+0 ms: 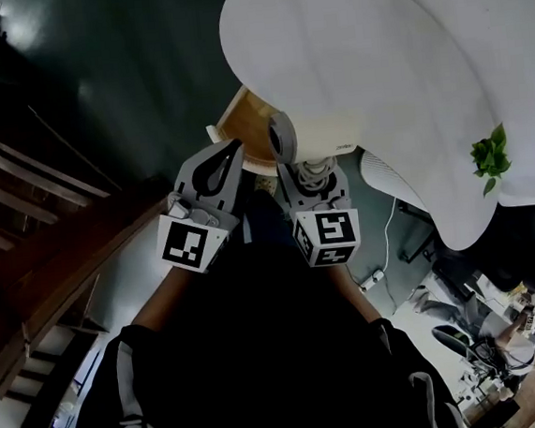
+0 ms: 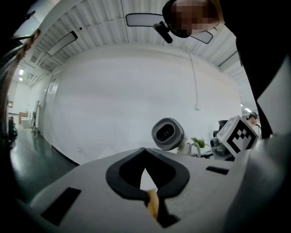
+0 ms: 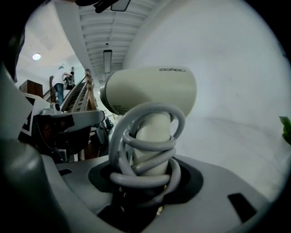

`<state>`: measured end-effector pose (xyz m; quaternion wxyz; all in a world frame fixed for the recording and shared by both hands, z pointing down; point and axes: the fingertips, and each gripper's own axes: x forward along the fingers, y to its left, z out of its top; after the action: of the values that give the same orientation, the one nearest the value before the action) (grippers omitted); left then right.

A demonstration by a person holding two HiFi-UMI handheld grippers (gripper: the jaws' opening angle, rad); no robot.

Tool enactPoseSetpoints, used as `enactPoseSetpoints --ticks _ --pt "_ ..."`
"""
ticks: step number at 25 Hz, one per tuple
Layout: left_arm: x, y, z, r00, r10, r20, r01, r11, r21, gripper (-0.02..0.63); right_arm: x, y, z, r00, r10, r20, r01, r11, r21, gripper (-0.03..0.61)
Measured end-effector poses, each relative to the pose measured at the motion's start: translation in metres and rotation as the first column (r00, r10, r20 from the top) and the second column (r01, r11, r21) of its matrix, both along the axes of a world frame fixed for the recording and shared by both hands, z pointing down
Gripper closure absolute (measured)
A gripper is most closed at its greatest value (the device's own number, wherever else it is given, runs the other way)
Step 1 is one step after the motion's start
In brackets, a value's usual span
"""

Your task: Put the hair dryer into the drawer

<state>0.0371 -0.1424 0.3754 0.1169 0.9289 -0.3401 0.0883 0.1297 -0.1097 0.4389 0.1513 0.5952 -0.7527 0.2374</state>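
Right tongs (image 3: 144, 184) grip hair dryer (image 3: 150, 91); barrel crosswise, nozzle leftward.

White rounded table (image 1: 405, 73), dark glossy floor (image 1: 122, 72), wooden staircase (image 1: 25, 241), ribbed ceiling (image 3: 97, 22), strip lights (image 3: 107, 59)

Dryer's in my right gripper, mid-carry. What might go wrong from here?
1. The right gripper clamps the dryer by its handle, over loose coils of cord. The coils may shift, and the dryer may tilt or slip.
2. In the head view the dryer's head sits close to the table edge and might knock it.
3. The left gripper is shut and close beside the dryer, so they might collide.
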Motion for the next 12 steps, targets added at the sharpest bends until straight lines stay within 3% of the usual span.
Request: enactPoseSetpoints --ticks 12 --pt "-0.004 -0.022 0.061 0.997 0.065 0.035 -0.061 0.994 -0.088 0.606 -0.014 -0.007 0.077 1.0 0.001 0.002 -0.001 0.989 -0.145 0.322"
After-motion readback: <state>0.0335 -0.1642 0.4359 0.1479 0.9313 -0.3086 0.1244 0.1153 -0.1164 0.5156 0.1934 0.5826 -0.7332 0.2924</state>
